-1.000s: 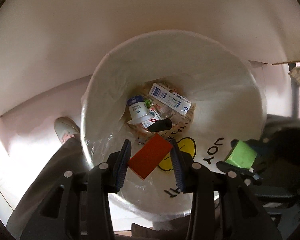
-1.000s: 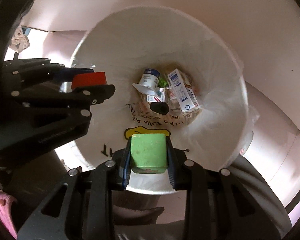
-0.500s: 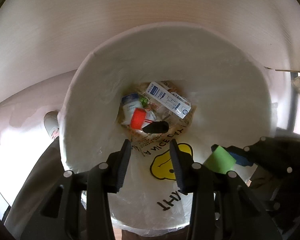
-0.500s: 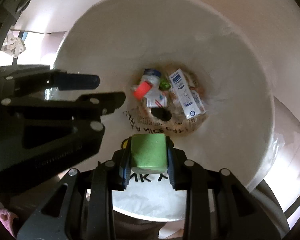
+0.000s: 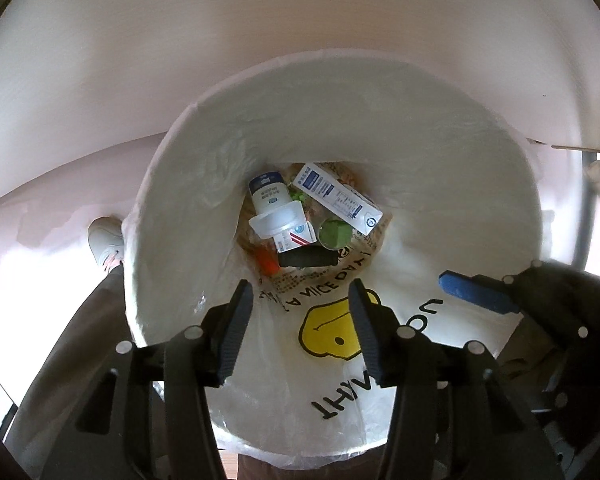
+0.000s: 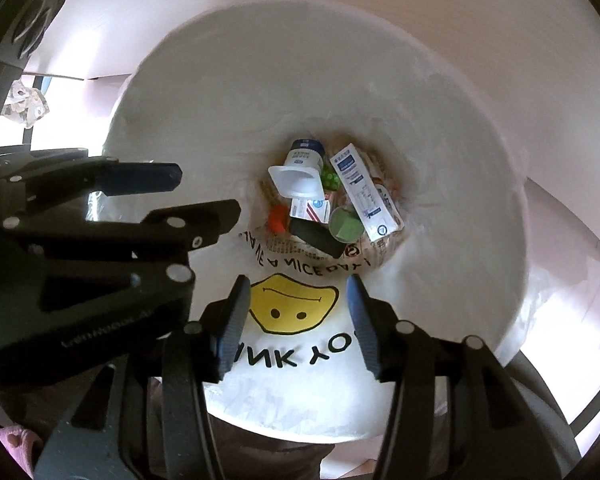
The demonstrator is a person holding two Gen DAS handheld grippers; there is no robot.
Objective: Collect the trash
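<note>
I have both tools over the lined bin (image 5: pixel 172 184) so drops fall straight in. My left gripper (image 5: pixel 300 320) and right gripper (image 6: pixel 296 316) hang released, nothing between their fingers. The red piece (image 5: pixel 266 261) and green block (image 5: pixel 334 233) lie at the bottom among a yogurt cup (image 5: pixel 274 208) and a carton (image 5: pixel 336 196). The liner reads "A NICE DAY" above a yellow face (image 6: pixel 292 302); package print is too small to read.

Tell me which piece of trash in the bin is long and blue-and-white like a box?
The long carton, lying flat at the bin's bottom. The yogurt cup beside it is round.
</note>
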